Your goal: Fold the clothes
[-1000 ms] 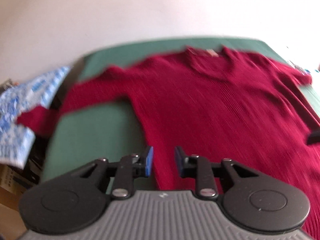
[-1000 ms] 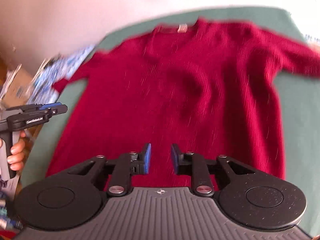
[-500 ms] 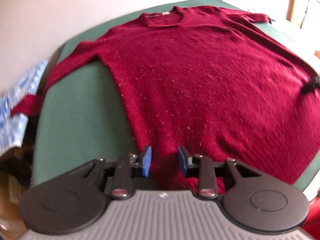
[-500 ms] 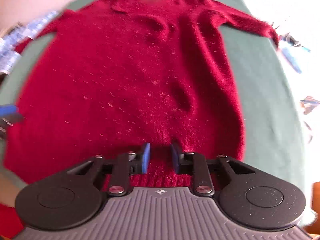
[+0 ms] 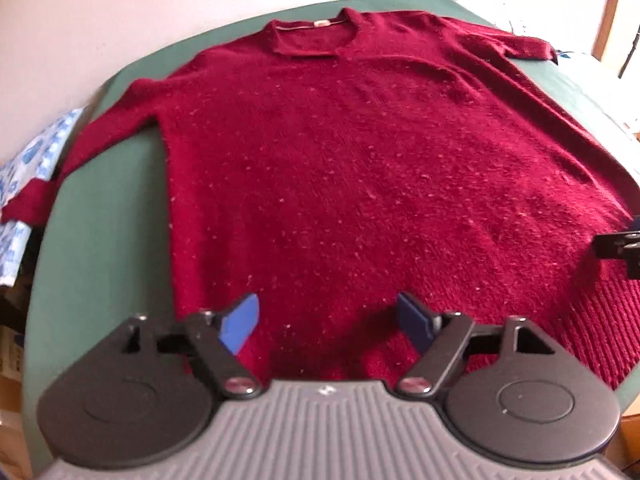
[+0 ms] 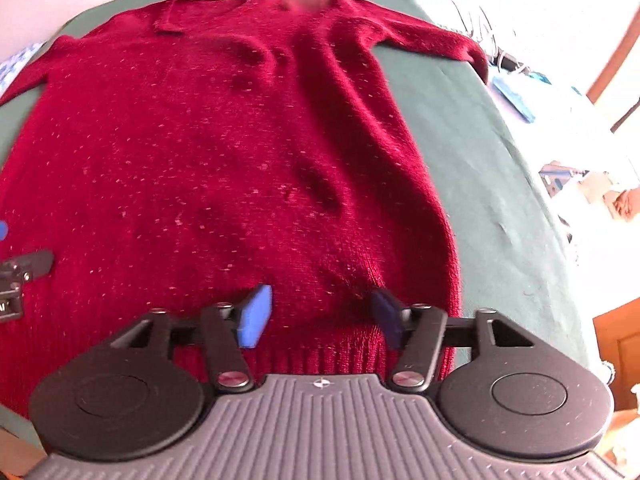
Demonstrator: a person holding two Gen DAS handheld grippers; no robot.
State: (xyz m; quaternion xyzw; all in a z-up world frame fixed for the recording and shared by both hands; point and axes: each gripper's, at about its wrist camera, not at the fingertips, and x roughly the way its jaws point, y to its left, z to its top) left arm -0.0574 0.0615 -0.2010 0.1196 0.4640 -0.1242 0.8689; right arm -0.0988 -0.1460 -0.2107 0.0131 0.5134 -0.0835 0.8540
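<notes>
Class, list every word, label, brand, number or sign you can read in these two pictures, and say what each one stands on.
No text can be read.
Neck tag on the red sweater: pale, too small and blurred to read.
Small mark on the right gripper body: a round cross-like emblem, no letters.
Small mark on the left gripper body: blurred.

So the count: one dark red sweater (image 5: 340, 168) with two sleeves, one neck label, one ribbed hem. One green table cover (image 5: 100, 248) under it. Two grippers, the left gripper (image 5: 328, 322) and the right gripper (image 6: 318, 312), two blue pads each, four total, jaws opening on both. One blue-and-white patterned cloth (image 5: 24, 168) off the left edge, one blue flat thing (image 6: 514, 98) past the right one
</notes>
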